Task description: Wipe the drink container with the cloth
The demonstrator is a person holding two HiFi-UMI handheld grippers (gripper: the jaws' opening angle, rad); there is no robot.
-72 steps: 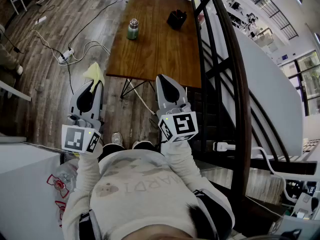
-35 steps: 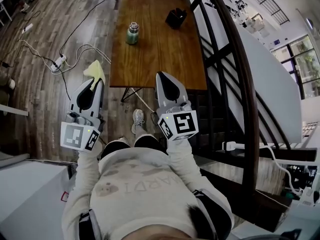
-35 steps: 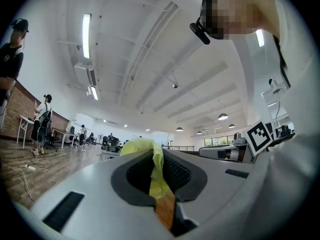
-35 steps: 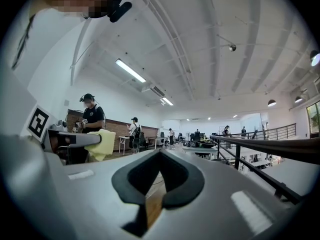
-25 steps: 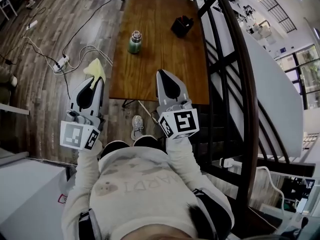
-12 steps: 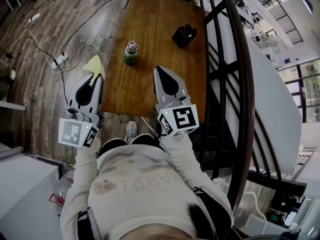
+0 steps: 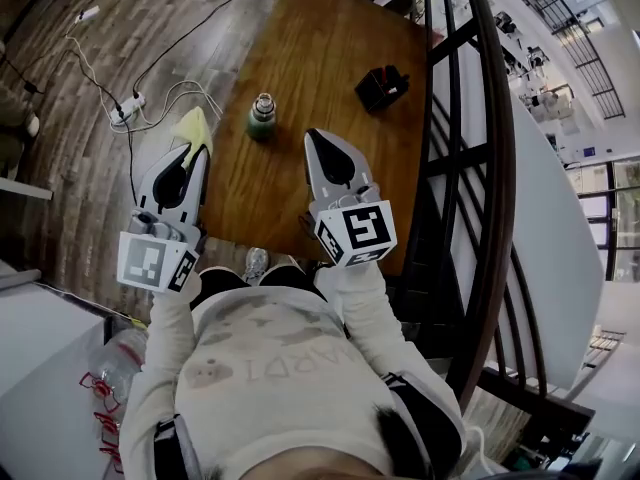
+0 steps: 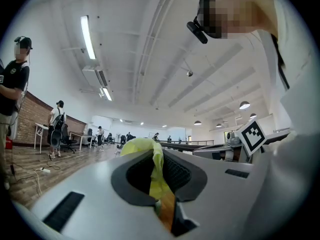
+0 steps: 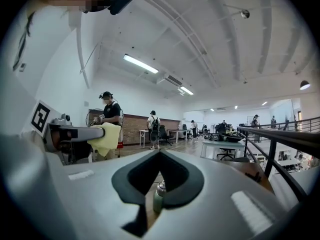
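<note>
The left gripper (image 7: 191,152) is clamped on a yellow cloth (image 7: 192,126), which sticks out past its tips. The right gripper (image 7: 319,142) has its jaws together with nothing in them. It is held over the near end of the brown table (image 7: 330,38). The left one is just off the table's left side. The bottle (image 7: 262,116) (green, with a silver top) stands upright on the table. It is a little past the two grippers and touches neither. A black holder (image 7: 380,86) sits farther back, near the railing (image 7: 495,118).
</note>
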